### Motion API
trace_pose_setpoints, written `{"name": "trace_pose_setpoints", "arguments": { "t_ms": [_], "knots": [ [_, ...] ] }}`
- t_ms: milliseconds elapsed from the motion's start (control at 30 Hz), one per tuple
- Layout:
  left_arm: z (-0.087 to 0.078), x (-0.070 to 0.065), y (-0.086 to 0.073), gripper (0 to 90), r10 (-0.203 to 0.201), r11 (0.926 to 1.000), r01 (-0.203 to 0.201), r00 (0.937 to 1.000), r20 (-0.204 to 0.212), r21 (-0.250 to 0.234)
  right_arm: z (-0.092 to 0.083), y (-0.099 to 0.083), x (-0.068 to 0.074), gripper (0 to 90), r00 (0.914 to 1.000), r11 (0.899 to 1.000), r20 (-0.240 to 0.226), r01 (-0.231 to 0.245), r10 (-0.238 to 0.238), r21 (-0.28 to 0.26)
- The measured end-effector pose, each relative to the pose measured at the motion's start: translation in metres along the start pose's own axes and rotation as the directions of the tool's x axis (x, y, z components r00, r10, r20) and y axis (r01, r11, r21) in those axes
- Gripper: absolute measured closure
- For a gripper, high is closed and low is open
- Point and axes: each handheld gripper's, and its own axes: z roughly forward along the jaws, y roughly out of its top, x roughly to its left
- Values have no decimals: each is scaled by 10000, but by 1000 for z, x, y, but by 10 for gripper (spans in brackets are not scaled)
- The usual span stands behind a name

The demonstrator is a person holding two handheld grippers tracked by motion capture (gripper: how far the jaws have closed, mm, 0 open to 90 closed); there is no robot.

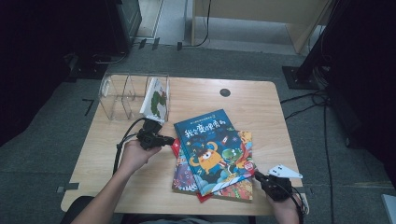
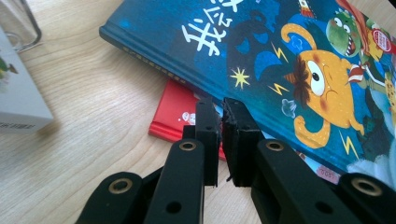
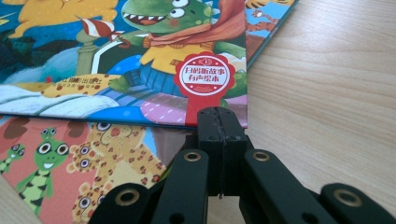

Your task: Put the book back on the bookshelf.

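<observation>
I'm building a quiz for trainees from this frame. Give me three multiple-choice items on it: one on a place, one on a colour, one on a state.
1. Where does the white picture book stand?
A. In the clear acrylic rack
B. On the floor
C. On the stack

2. What colour is the cover of the top book?
A. Green
B. Blue
C. White

3. How is the right gripper?
A. Wide open
B. Holding a cup
C. Shut

Answers:
1 A, since it stands upright in the rack's right-hand slot.
2 B, since the blue cover with an orange monster lies uppermost.
3 C, since its jaws meet at the top book's corner.
</observation>
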Motion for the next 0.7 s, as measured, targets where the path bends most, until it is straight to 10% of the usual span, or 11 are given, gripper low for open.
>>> {"name": "trace_pose_setpoints", "arguments": {
  "t_ms": [700],
  "knots": [
    [26, -26, -17, 857, 227, 9994, -237, 9990, 387, 236, 21, 18, -25, 900, 9986, 9986, 186, -497, 500, -167]
  ]
}}
